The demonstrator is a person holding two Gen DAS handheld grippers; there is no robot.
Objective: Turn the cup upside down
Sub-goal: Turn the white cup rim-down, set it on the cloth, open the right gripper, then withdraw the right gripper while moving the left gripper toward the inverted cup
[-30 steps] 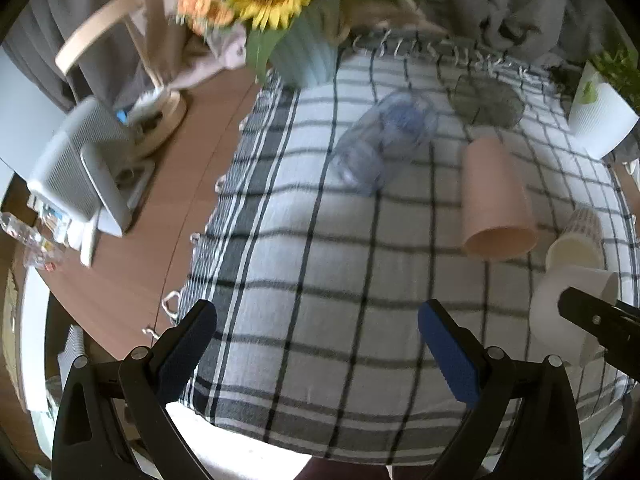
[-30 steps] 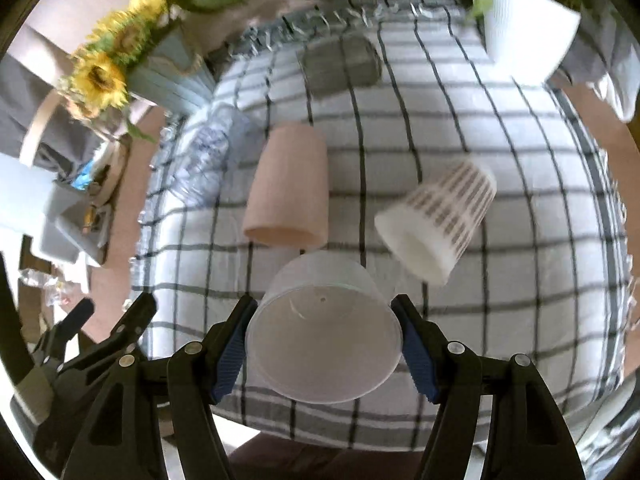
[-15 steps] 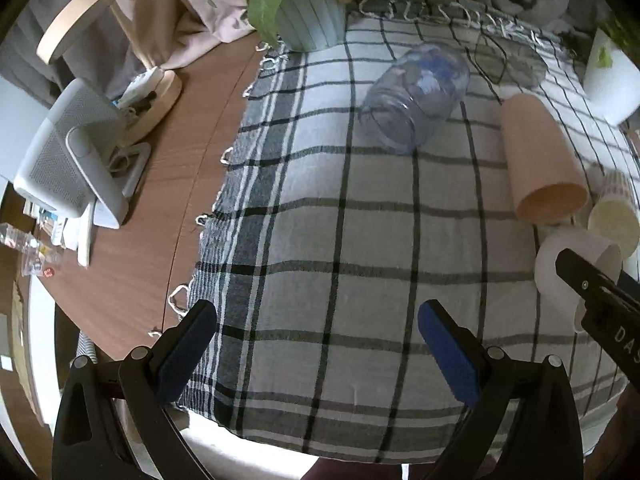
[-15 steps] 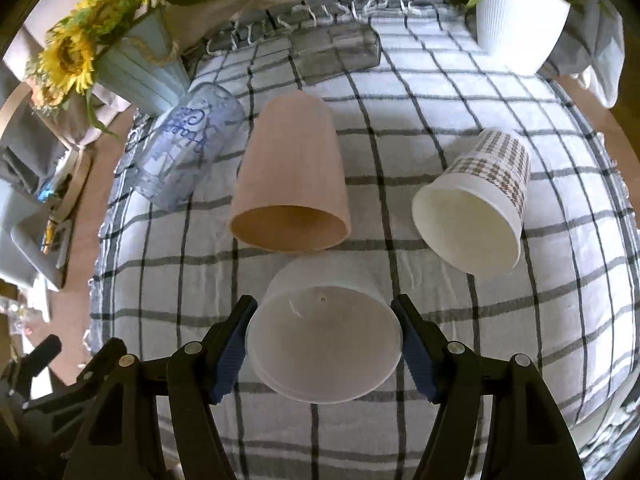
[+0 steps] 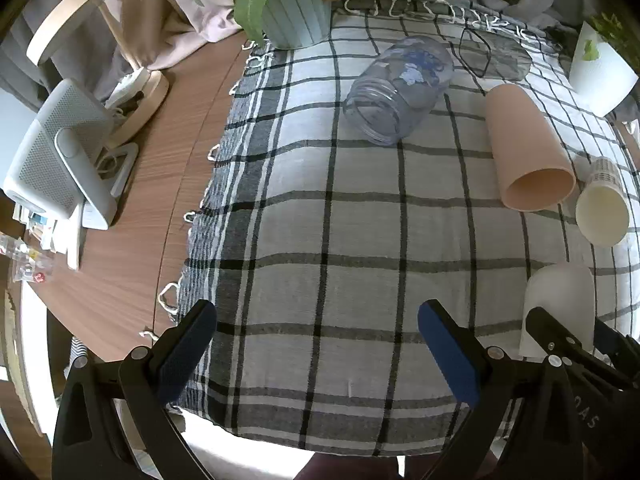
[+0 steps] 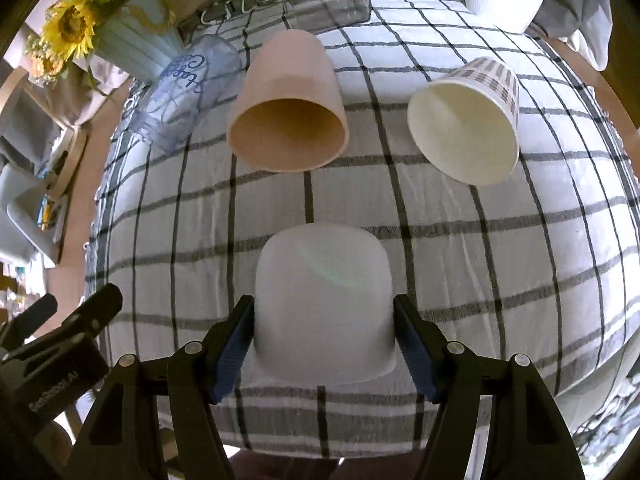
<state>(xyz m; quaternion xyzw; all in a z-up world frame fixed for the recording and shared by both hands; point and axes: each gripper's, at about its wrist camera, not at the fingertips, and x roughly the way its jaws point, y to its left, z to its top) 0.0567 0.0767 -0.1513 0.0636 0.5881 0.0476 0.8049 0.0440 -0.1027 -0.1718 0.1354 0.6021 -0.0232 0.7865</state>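
Observation:
My right gripper (image 6: 324, 344) is shut on a frosted white plastic cup (image 6: 323, 304), which now stands upside down, rim toward the checked cloth (image 6: 500, 248) near the table's front edge. The same cup shows in the left wrist view (image 5: 558, 308) at the far right, with the right gripper's black fingers across it. My left gripper (image 5: 316, 344) is open and empty, above the cloth's front left part.
A pink cup (image 6: 288, 112), a patterned paper cup (image 6: 466, 120) and a clear glass jar (image 5: 396, 90) lie on their sides further back. A flower vase (image 5: 294, 12), a white plant pot (image 5: 602, 68) and a grey case (image 6: 328, 4) stand at the back. A speaker (image 5: 60, 152) sits on bare wood at left.
The right gripper turned the white cup from mouth facing the camera to upside down and lowered it toward the cloth. The left gripper moved closer to the cloth, still open.

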